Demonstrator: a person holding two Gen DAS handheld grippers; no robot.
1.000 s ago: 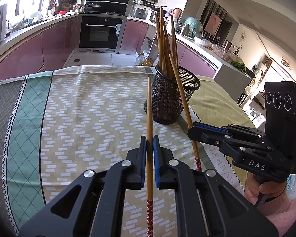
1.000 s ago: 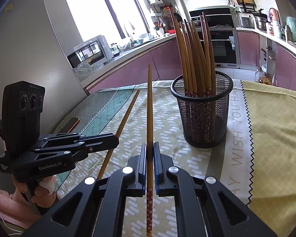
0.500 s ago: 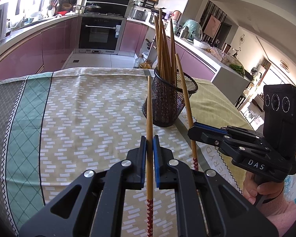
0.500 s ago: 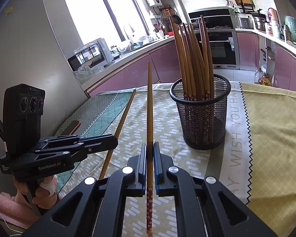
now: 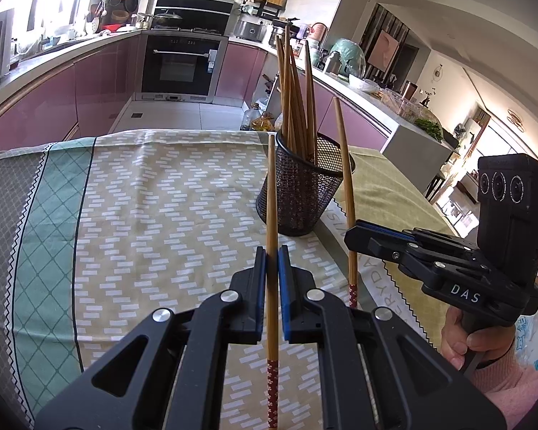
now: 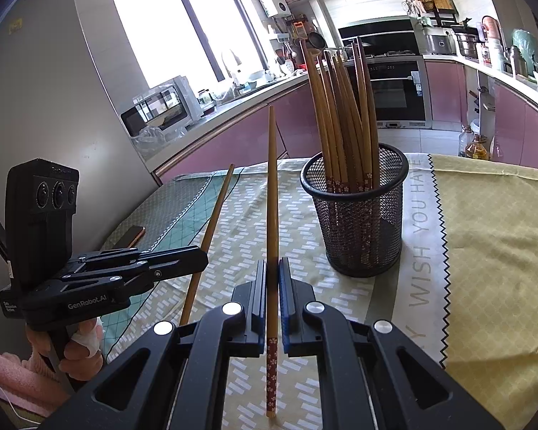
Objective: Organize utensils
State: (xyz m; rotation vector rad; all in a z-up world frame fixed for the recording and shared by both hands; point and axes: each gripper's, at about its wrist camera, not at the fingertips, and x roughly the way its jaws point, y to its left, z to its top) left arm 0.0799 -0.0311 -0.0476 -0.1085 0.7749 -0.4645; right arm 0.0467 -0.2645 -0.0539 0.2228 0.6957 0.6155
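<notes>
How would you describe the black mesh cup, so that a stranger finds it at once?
Look at the table with the patterned cloth. Near the printed words stands a round black mesh cup. It alone stands upright and is full of wooden chopsticks.

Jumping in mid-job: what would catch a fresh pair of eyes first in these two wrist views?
Each gripper is shut on one chopstick: the left gripper pinches the left chopstick, the right gripper the right chopstick, both tips up. Just beyond them on the tablecloth stands a black mesh holder holding a bundle of chopsticks.
</notes>
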